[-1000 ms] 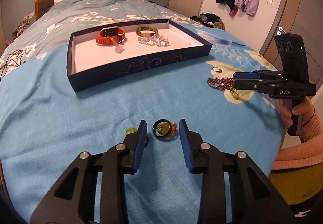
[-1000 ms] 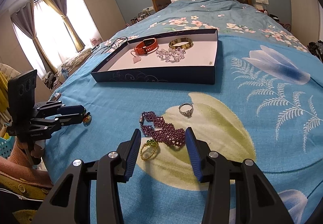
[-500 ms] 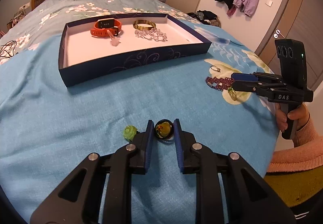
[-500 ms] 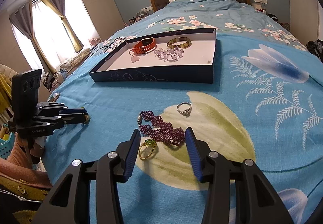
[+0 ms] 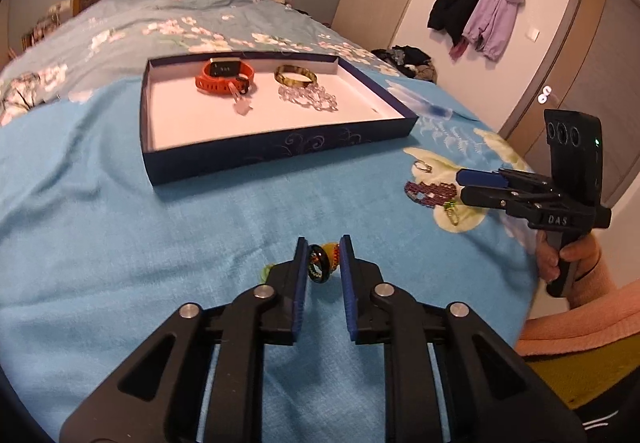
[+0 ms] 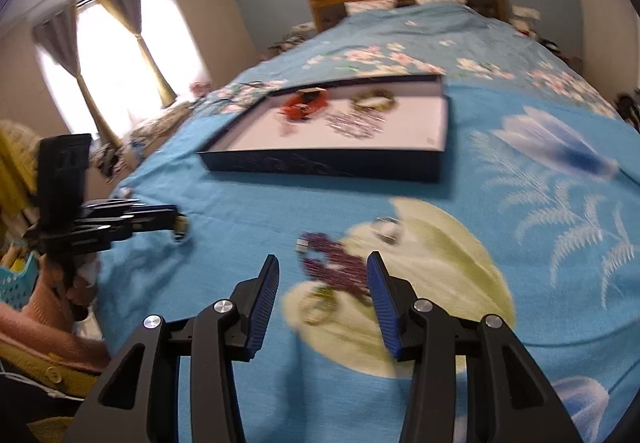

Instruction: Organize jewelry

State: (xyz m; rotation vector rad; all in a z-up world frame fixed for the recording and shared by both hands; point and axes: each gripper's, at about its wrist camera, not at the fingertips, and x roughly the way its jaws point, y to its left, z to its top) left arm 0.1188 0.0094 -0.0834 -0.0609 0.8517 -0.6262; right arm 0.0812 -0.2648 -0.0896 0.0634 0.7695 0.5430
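Observation:
My left gripper [image 5: 323,257] is shut on a dark ring with yellow and orange inside [image 5: 320,262] and holds it just above the blue bedspread; it also shows in the right wrist view [image 6: 180,228]. A navy tray with a white floor [image 5: 280,151] holds an orange watch [image 5: 224,77], a gold bangle [image 5: 296,75] and a clear bead bracelet [image 5: 308,99]. My right gripper [image 6: 323,285] is open above a purple bead bracelet [image 6: 338,269], a small gold-green ring [image 6: 318,305] and a silver ring [image 6: 386,229].
A small green piece [image 5: 266,272] lies on the bedspread just left of my left gripper's fingers. Coats [image 5: 480,13] hang on the far wall by a door. The bed's right edge lies near the person's sleeve [image 5: 580,319].
My left gripper closed on the dark ring and lifted it off the bedspread. The right gripper stayed open and shifted a little over the purple bracelet; its view is now blurred.

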